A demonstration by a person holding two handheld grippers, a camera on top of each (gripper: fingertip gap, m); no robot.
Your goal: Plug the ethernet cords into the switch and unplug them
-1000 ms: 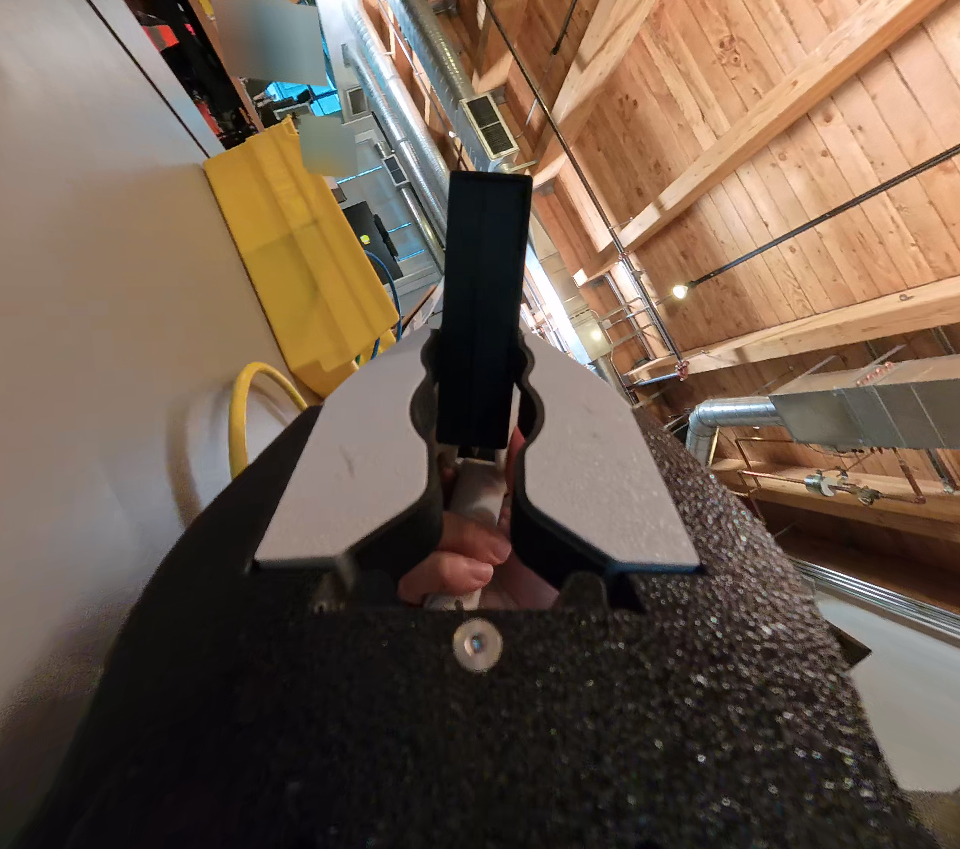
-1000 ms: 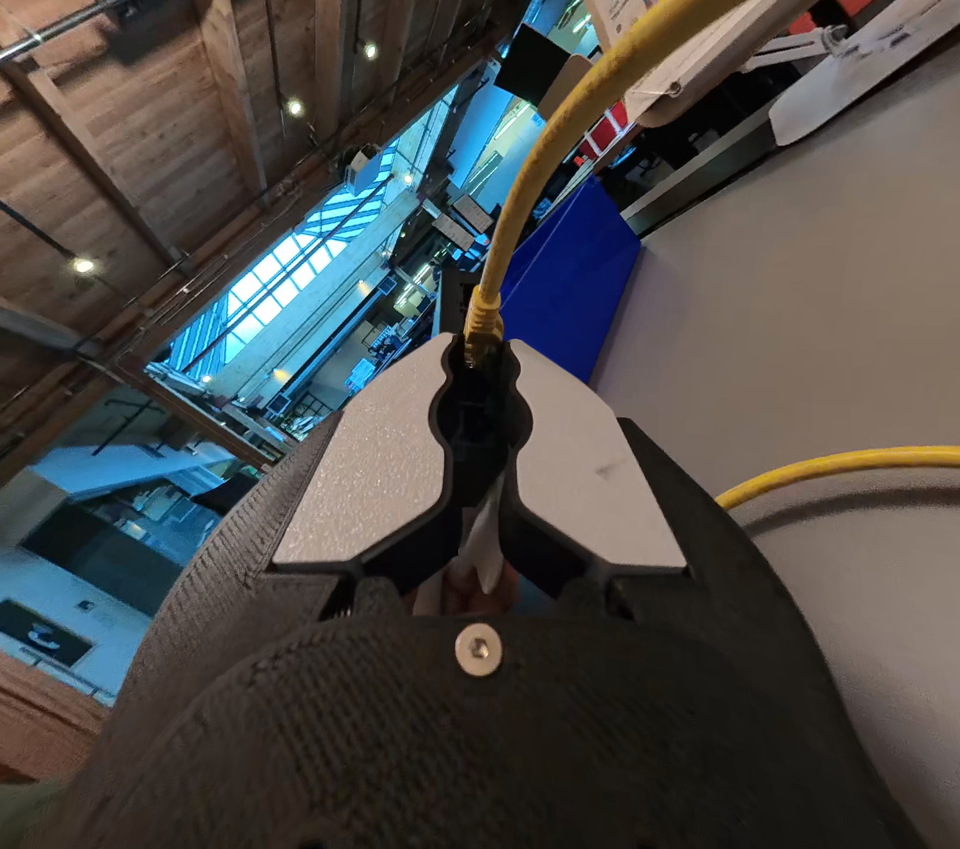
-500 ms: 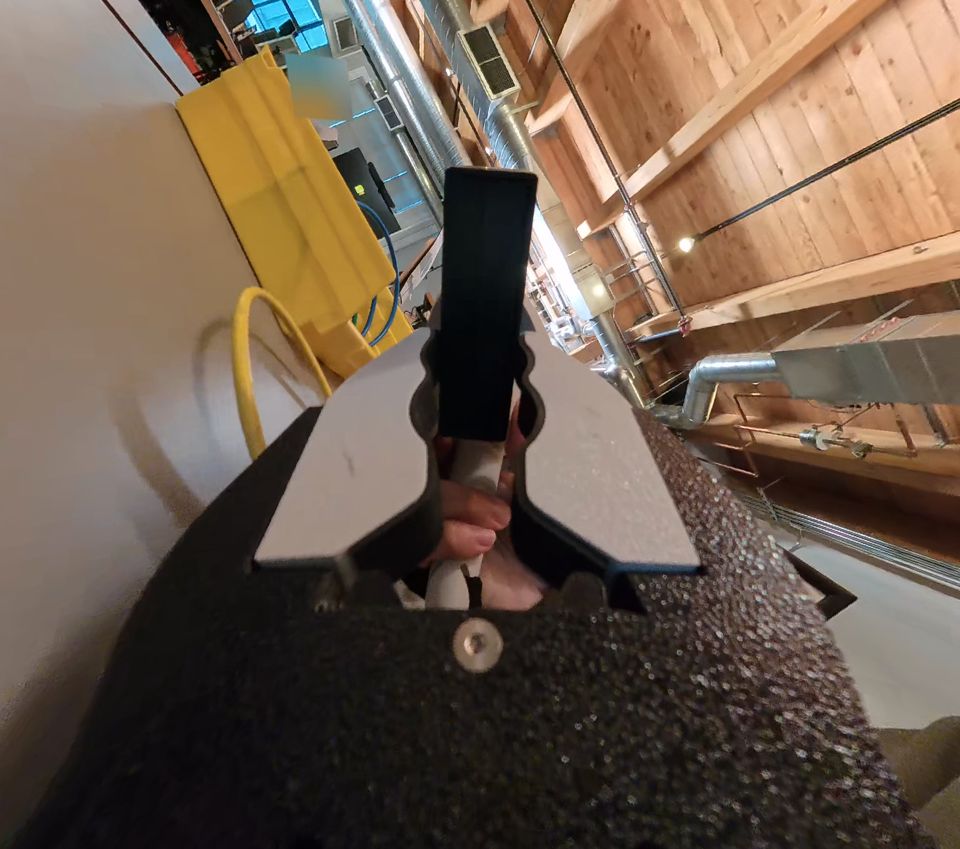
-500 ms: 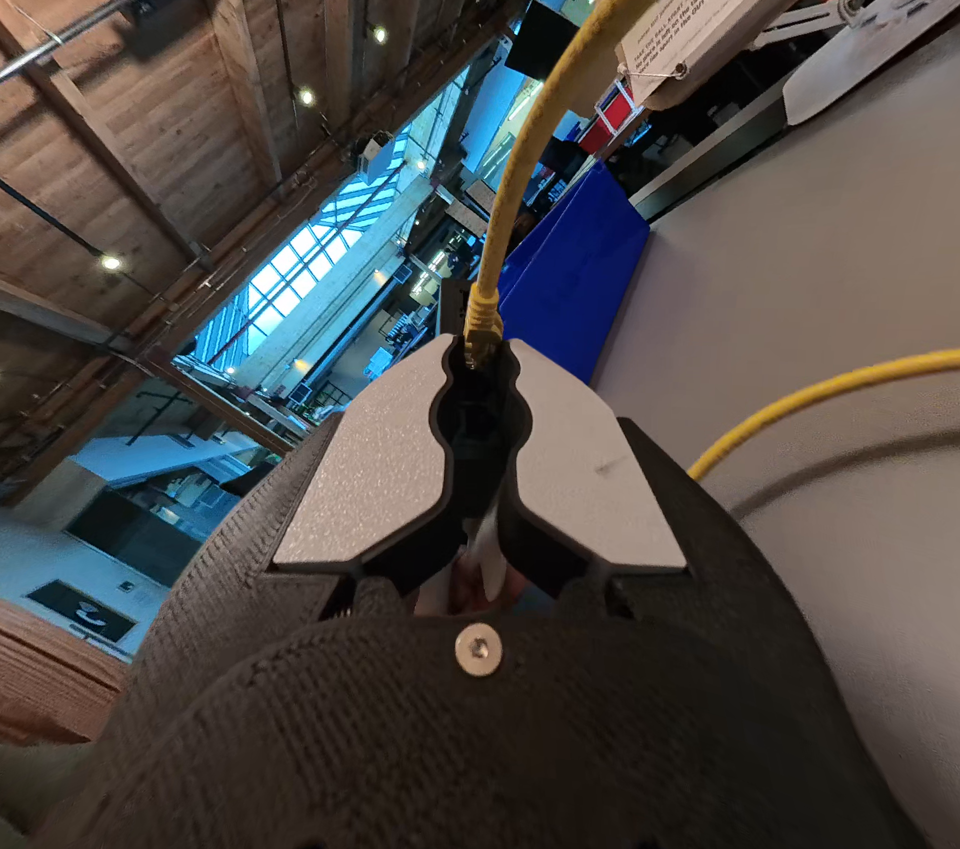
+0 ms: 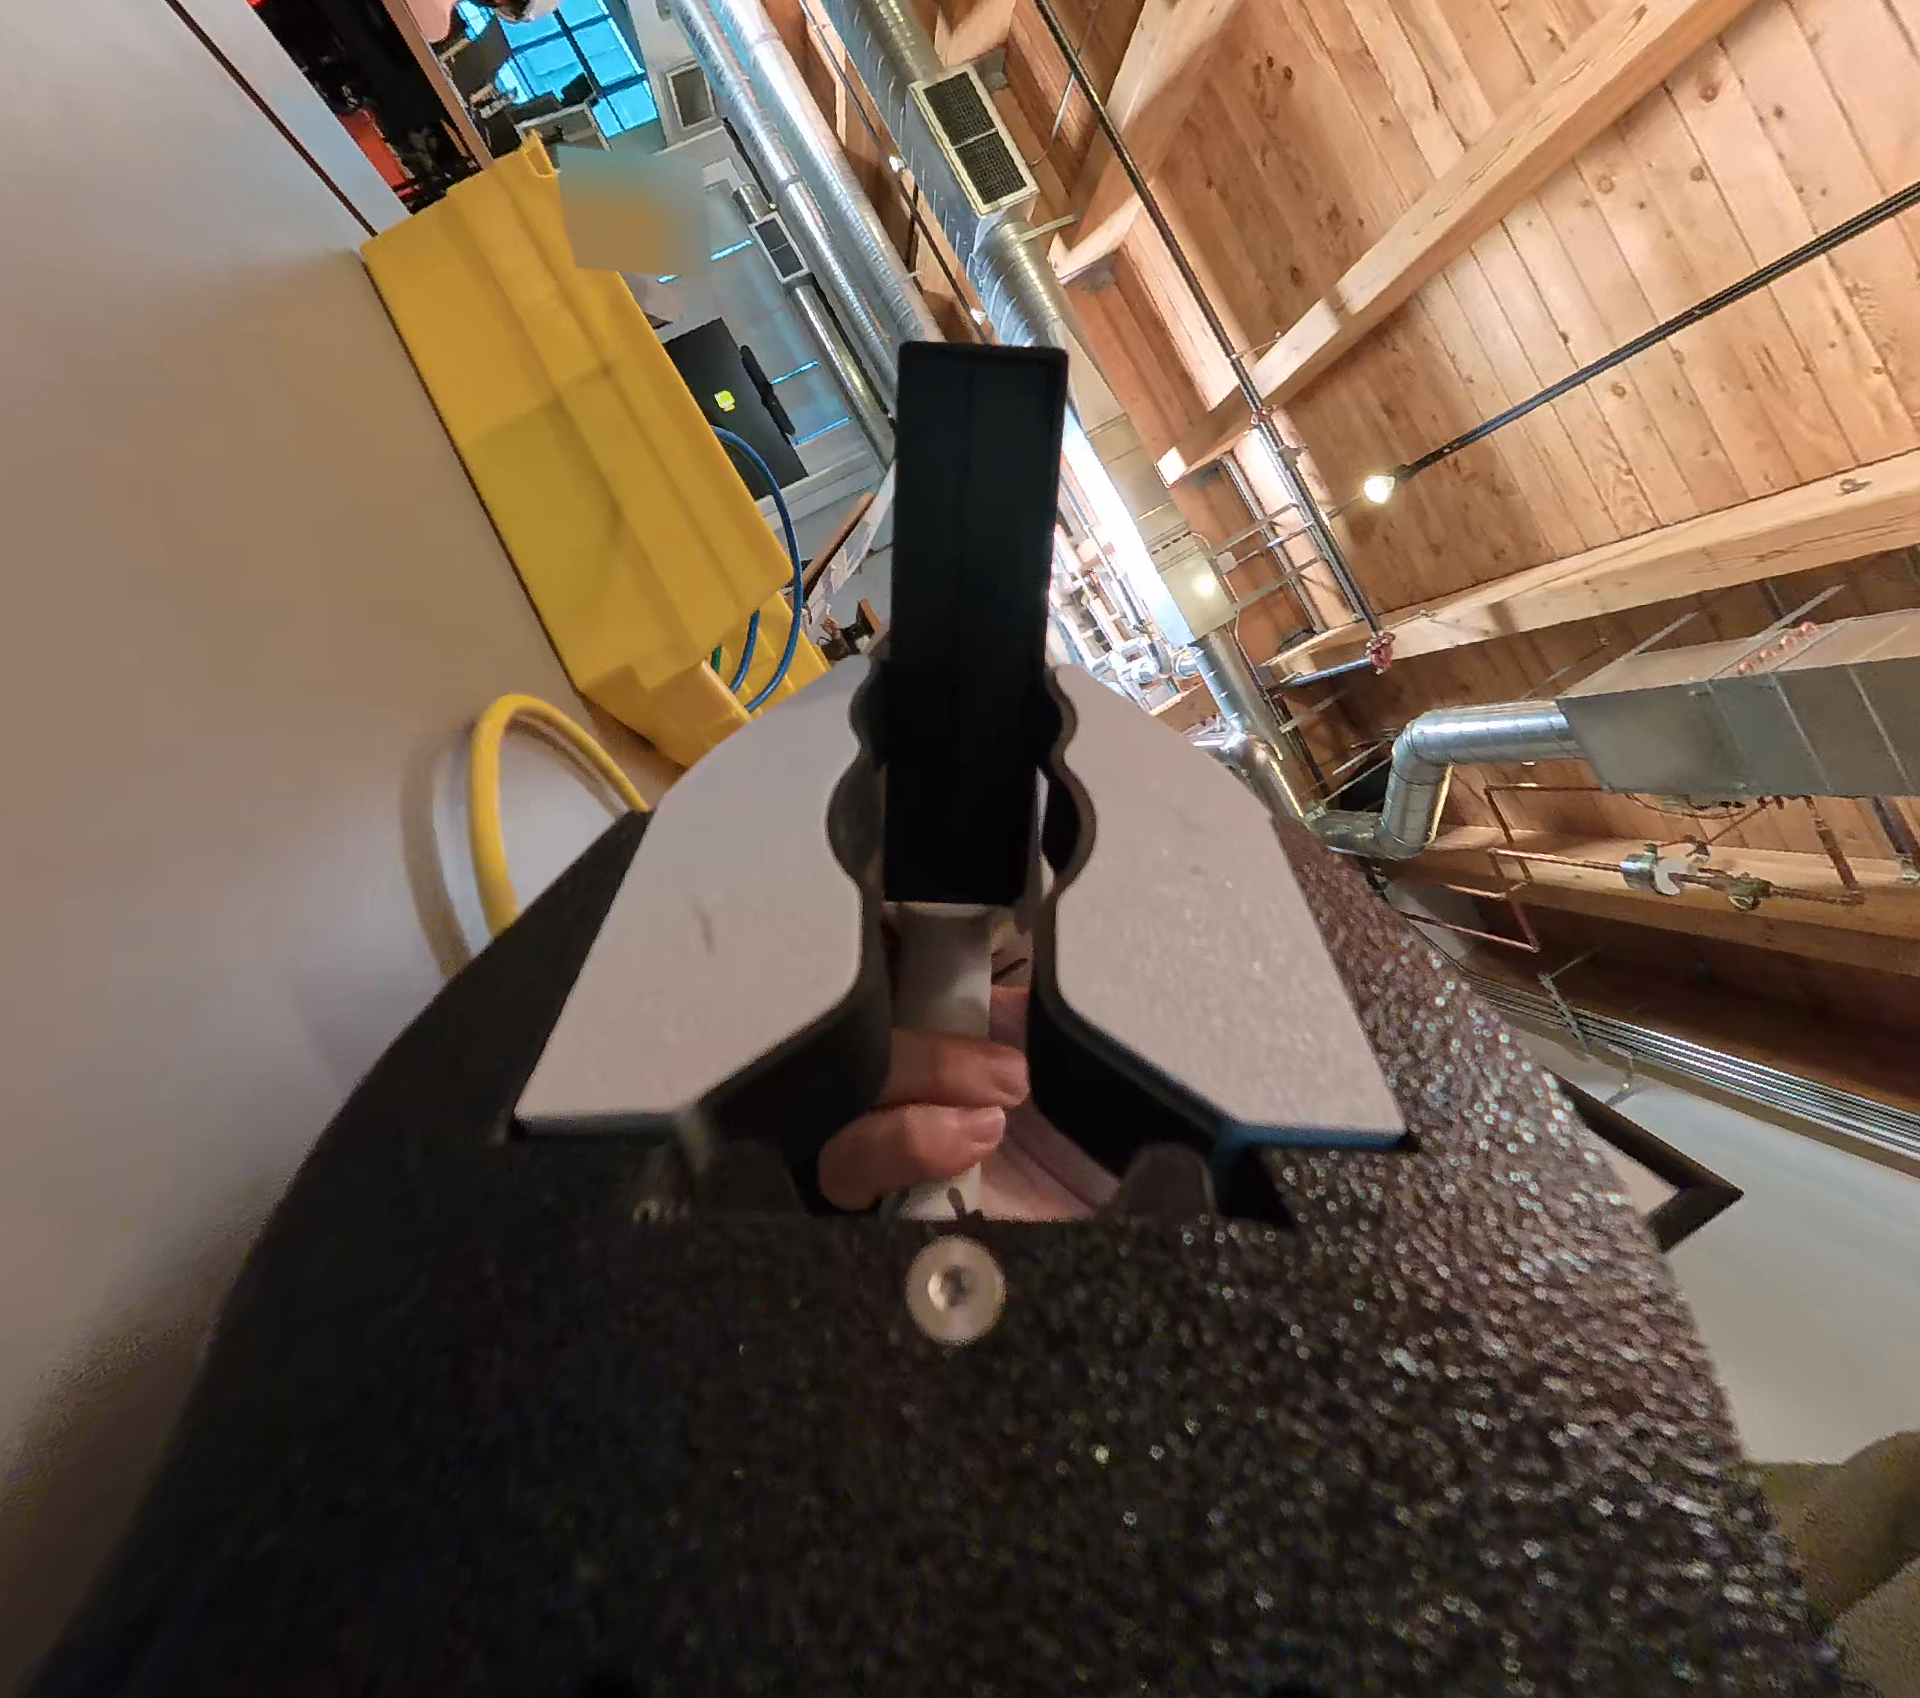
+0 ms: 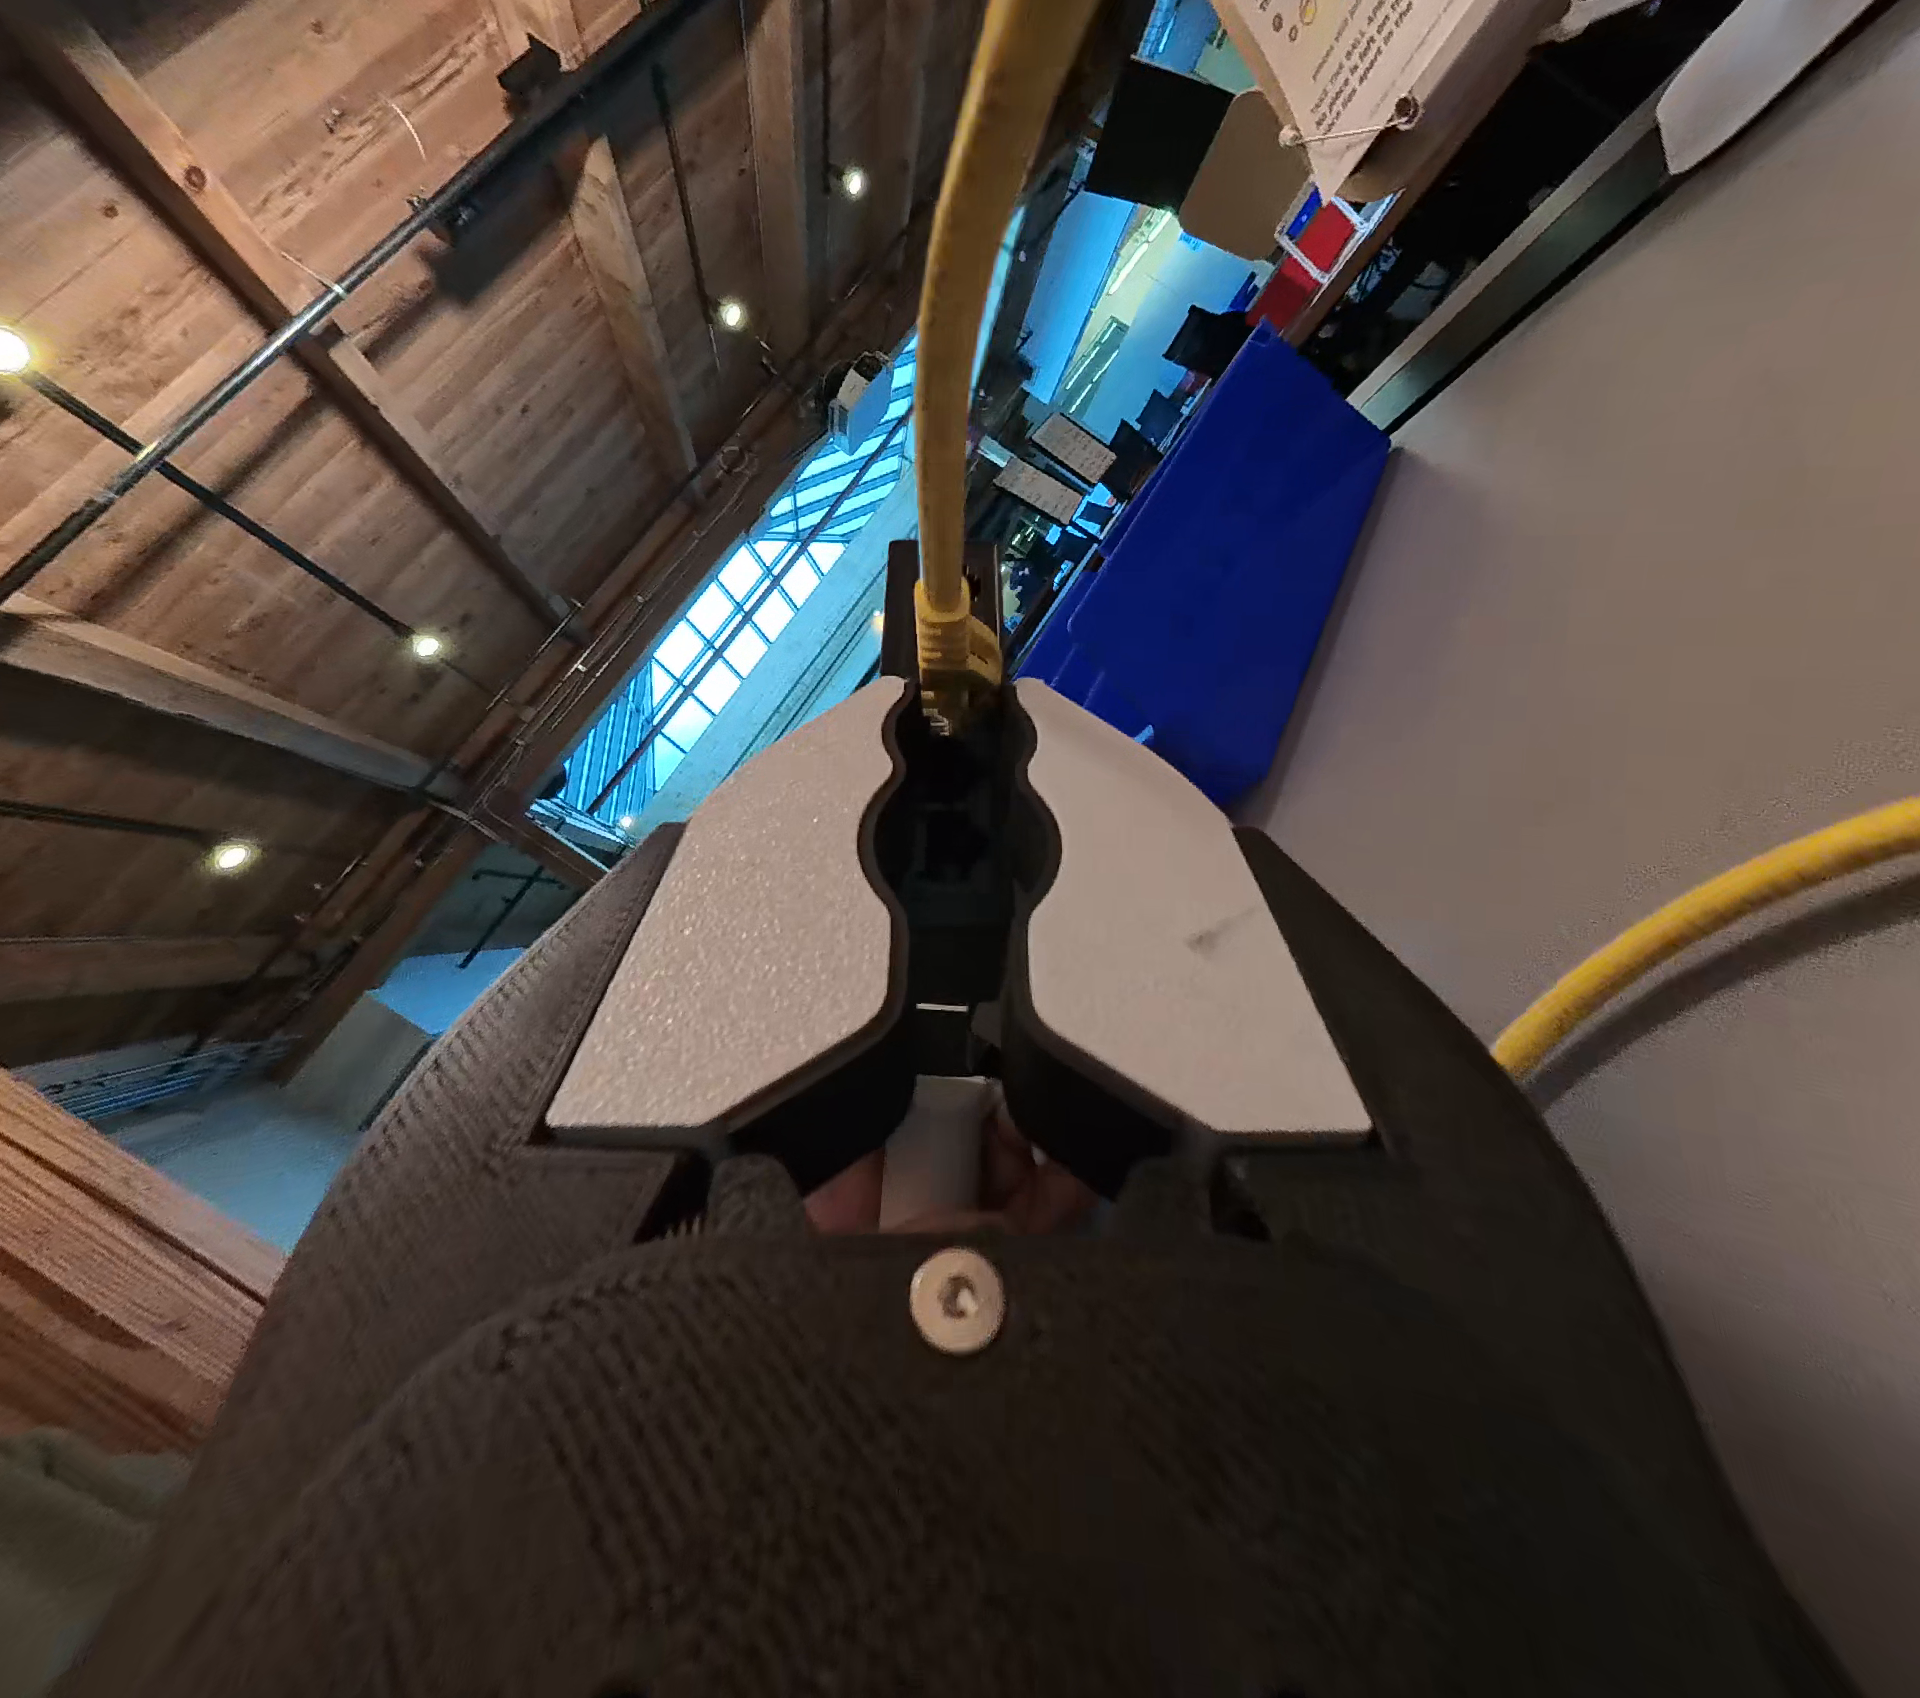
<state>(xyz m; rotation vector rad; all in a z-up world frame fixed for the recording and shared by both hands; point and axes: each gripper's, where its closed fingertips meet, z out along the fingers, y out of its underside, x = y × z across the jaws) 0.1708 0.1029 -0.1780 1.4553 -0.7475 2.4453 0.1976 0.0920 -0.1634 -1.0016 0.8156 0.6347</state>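
Left tongs [image 5: 971,713]: clamped together on a flat black box, taken to be the switch [image 5: 977,568]. It stands up between the two pads, long axis pointing away from the camera; its ports are not visible from this side.
Left pose: wrist rolled hard, so the table [image 5: 156,505] runs up the left edge and the wooden ceiling fills the right. Fingers [image 5: 925,1129] of the holding hand show through the gap behind the pads.
Left surroundings: a yellow bin [image 5: 582,485] sits on the table beyond the tongs; a loop of yellow cord [image 5: 488,807] lies on the table just beside them.
Right tongs [image 6: 956,713]: closed on the plug [image 6: 951,646] of the yellow cord [image 6: 961,298]. The boot sticks out past the tips and the cord arcs up and out of frame.
Right pose: also rolled, table [image 6: 1662,609] on the right side, ceiling on the left. A blue bin [image 6: 1226,609] sits on the table behind the tips; another run of the cord crosses the table lower right.
Plug vs switch: a dark body sits right behind the plug, but I cannot tell whether the plug is seated in a port or only held near one.
Step (judged): mating or pulling the plug, with the switch braced by the left.
Doing it well: keep the plug's axis in line with the port, push or pull straight, no twist. The left should hold the switch rigid against that force.
Risk: the latch tab may be under a pad; the grip is narrow, so the plug could rotate.
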